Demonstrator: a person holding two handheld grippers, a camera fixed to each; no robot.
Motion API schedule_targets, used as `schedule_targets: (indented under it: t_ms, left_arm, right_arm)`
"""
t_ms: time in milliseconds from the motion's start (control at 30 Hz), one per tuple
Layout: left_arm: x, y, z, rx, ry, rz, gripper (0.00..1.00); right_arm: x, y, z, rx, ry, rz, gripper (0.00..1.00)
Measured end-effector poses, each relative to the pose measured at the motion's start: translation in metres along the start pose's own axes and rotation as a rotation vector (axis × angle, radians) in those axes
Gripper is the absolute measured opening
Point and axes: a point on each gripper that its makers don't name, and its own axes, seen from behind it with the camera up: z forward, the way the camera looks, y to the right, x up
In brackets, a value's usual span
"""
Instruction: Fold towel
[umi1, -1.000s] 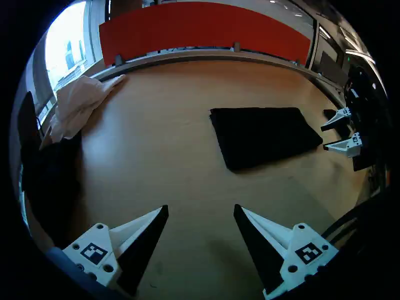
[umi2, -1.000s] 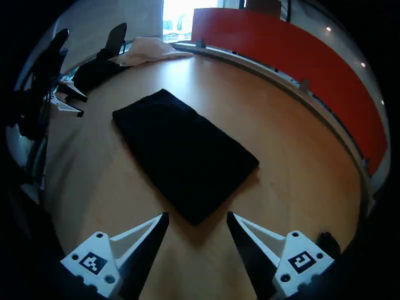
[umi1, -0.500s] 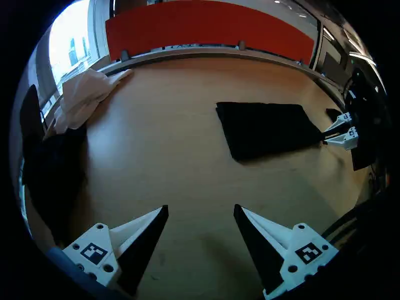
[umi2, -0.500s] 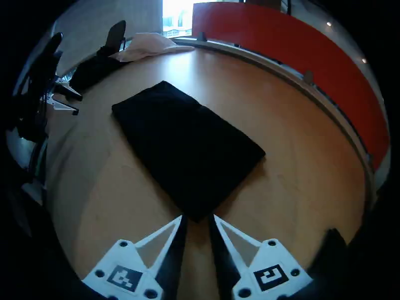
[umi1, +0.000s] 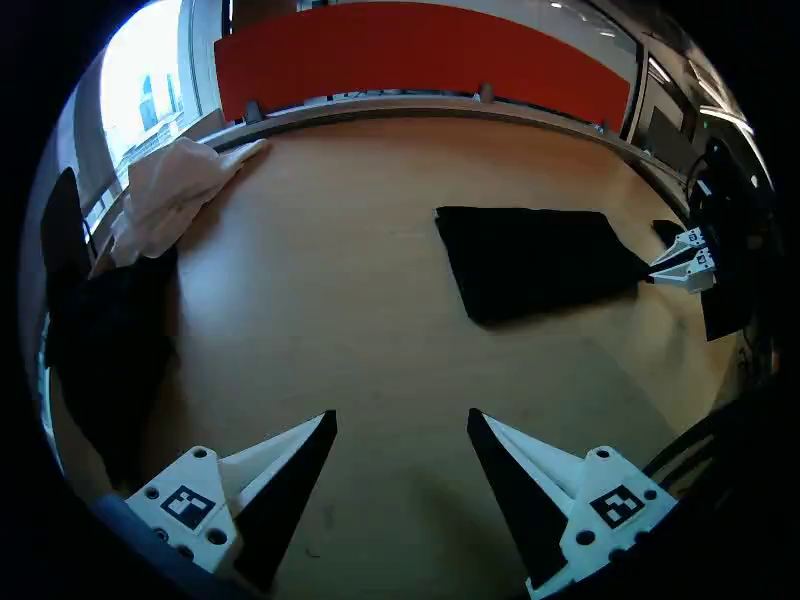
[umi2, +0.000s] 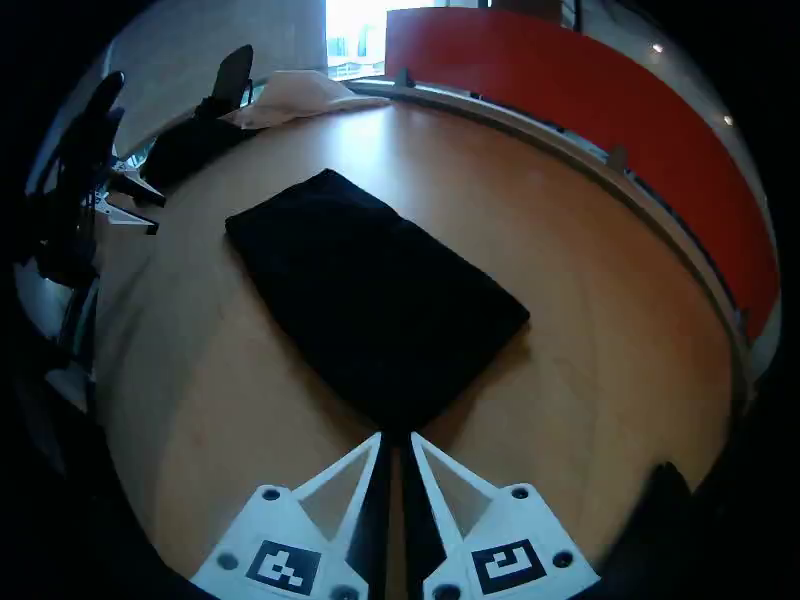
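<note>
left gripper view: left claw (umi1: 400, 414) hangs wide open over bare light-brown wooden counter (umi1: 330, 300), nothing between its fingers, nothing touching them. the black rectangular cloth towel (umi1: 535, 260) lies flat ahead of this claw and off to its right, well apart from it. right claw (umi1: 652, 272) sits at the towel's far-right corner from here, fingers drawn together on that corner. a crumpled off-white cloth (umi1: 165, 190) lies far ahead-left of the left claw by the counter edge. a long red panel (umi1: 420, 50) runs across behind the counter, a dark chair (umi1: 95, 330) is at left. my read: the left claw is parked open and clear so it doesn't pin the towel while the other side takes hold.

right gripper view: right claw (umi2: 396, 438) is narrowed to a thin slit, and the towel's (umi2: 375, 305) nearest corner runs right into that slit, so it looks pinched on the corner. the rest of the towel spreads flat straight ahead of this claw, slanting away to the left. the left claw (umi2: 128, 198) is far ahead-left, beside the towel's far end but not touching it. the off-white cloth is beyond that.

judgement: a corner grip gives one layer to lift and carry over for the fold. the towel already looks like a neat thick rectangle, so it may be partly folded. the risk is the corner slipping from a shallow pinch, or the unheld far end dragging.
</note>
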Motion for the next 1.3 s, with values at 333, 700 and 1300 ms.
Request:
schedule_targets:
  t_ms: [333,700,1300]
  left_arm:
    - [0.002,-0.002,-0.001,0.001,0.004,-0.001,0.97]
    - [0.003,-0.003,-0.001,-0.001,0.005,-0.001,0.97]
    - [0.004,0.002,-0.001,-0.002,0.014,-0.005,0.97]
  right_arm:
    - [0.011,0.008,-0.013,-0.028,0.026,-0.008,0.04]
    - [0.023,0.019,-0.034,-0.059,0.061,-0.01,0.04]
    - [0.087,0.005,-0.046,-0.031,0.143,-0.1,0.04]
